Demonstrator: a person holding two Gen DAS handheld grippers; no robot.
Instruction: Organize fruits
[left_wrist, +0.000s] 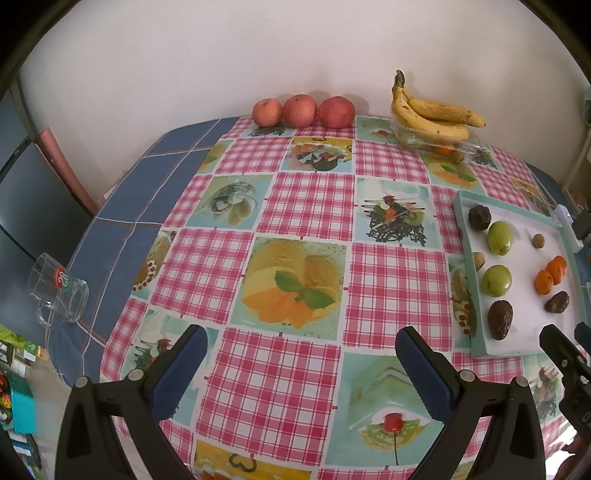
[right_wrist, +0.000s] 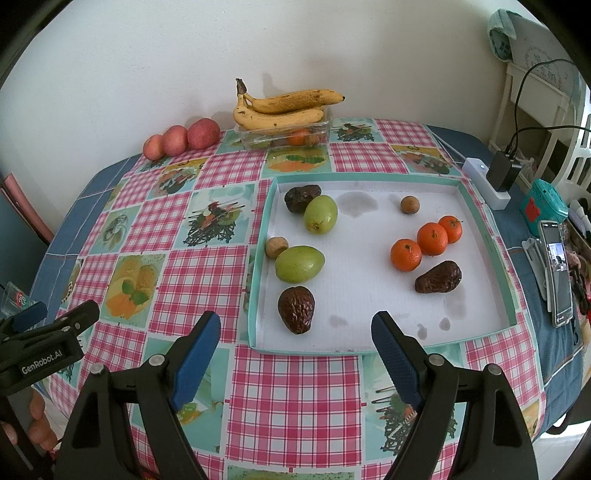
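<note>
Right wrist view: both grippers' jaws wide apart, empty, right gripper (right_wrist: 295, 354) just short of tray (right_wrist: 369, 349).

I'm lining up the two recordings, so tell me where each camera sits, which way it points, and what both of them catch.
Left wrist view: sits on the left gripper, low over the near table edge, facing the far wall across the tablecloth; its own open fingers show, with the right gripper at the right edge.
Right wrist view: sits on the right gripper, aimed over the tray; its open fingers show, the left gripper and a hand at bottom left.
Shared: tray, apples, bananas, tablecloth.
</note>
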